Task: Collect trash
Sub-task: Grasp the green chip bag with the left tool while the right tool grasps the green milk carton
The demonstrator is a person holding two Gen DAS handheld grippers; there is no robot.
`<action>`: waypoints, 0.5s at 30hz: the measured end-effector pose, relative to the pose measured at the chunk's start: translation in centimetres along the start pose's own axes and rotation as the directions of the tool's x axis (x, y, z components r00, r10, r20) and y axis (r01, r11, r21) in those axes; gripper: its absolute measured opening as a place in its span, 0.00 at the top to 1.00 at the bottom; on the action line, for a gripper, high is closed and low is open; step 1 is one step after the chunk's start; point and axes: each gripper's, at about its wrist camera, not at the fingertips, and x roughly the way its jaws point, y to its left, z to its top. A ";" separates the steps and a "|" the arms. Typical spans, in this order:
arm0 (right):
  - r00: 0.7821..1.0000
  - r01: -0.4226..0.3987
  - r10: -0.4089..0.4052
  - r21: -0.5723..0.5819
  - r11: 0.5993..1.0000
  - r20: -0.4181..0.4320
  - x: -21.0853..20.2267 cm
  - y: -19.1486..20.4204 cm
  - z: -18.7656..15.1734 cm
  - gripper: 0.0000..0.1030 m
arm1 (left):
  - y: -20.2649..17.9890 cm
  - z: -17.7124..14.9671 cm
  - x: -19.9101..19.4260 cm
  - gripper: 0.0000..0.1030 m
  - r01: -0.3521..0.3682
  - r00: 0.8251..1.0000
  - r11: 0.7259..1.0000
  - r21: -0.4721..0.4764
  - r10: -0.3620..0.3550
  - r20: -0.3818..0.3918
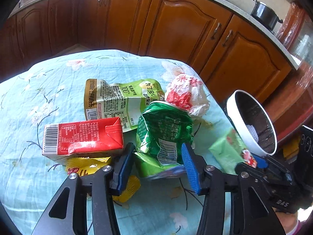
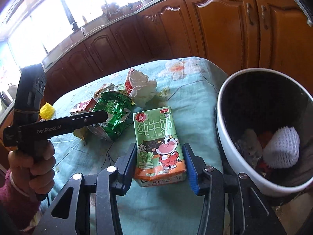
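In the left wrist view, at the left of the frame, a red carton is lying on its side on the cloth-covered desk, with a yellow wrapper showing under it. At the lower centre the left gripper is reaching around a crushed green bag; its jaws are standing on either side of the bag's lower end, and I cannot tell whether the pads are pressing on it. Behind it a flat green pouch and a crumpled white-and-red wrapper are lying, and at the right edge the white bin is waiting.

In the right wrist view, at the left, a hand is holding the left gripper's handle. At the lower centre the right gripper is bracketing a green milk carton, which is lying flat with its long axis running away from the camera, along the fingers. The jaws are standing apart, just beside the carton's two long sides, with slim gaps showing; they are not yet clamped. The bin is sitting just right of this gripper, so the right hand is the nearer one for dropping the carton in.
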 end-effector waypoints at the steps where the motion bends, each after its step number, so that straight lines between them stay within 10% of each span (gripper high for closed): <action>1: 1.000 -0.002 0.002 0.019 1.000 0.007 -0.4 -0.2 -0.4 0.55 | -0.1 -0.1 0.1 0.63 -0.002 1.000 1.000 0.009 0.002 0.002; 15: 0.992 -0.007 -0.011 0.149 0.989 0.124 -6.4 -1.9 -2.7 0.55 | -2.4 -3.2 -2.9 0.72 0.078 0.996 0.995 0.055 -0.080 0.035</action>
